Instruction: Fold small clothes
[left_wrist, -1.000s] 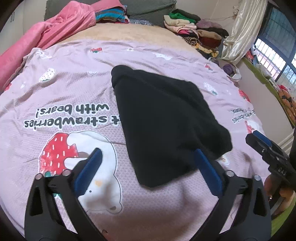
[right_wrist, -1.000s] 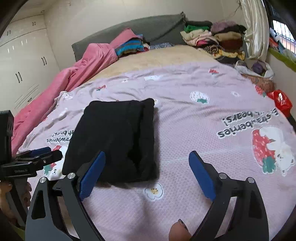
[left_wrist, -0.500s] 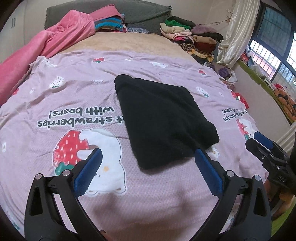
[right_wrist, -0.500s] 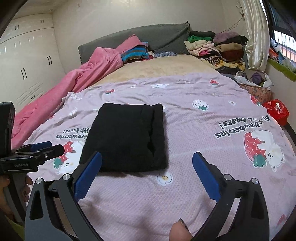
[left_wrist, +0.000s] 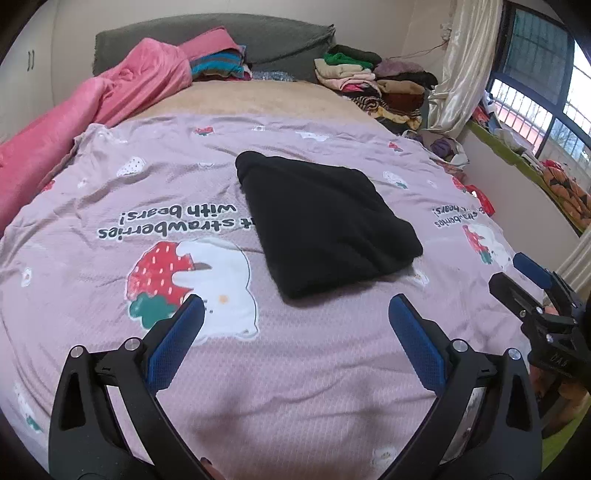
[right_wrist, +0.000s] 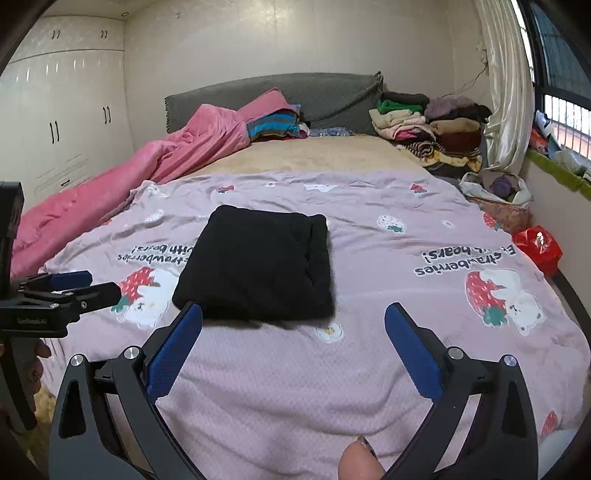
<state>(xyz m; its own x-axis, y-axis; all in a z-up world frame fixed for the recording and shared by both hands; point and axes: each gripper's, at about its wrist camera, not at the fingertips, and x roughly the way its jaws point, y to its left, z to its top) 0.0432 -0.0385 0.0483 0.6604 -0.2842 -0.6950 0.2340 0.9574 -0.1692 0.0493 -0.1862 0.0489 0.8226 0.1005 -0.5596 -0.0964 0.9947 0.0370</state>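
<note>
Both tools (left_wrist: 295, 317) (right_wrist: 293, 321) drawn back, folded black garment (left_wrist: 325, 225) farther

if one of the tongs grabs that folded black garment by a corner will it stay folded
Probably not. The folded black garment looks like soft, thick knit with rounded, puffy edges, so lifted by a corner it would likely droop and unfold. It seems light for its bulk, barely denting the strawberry bedsheet. Pushed, it would probably bunch up on that textured fabric rather than slide.

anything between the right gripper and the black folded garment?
Nothing but bare pink bedspread. In the right wrist view, the open right gripper sits just short of the black folded garment, clear of it.
</note>
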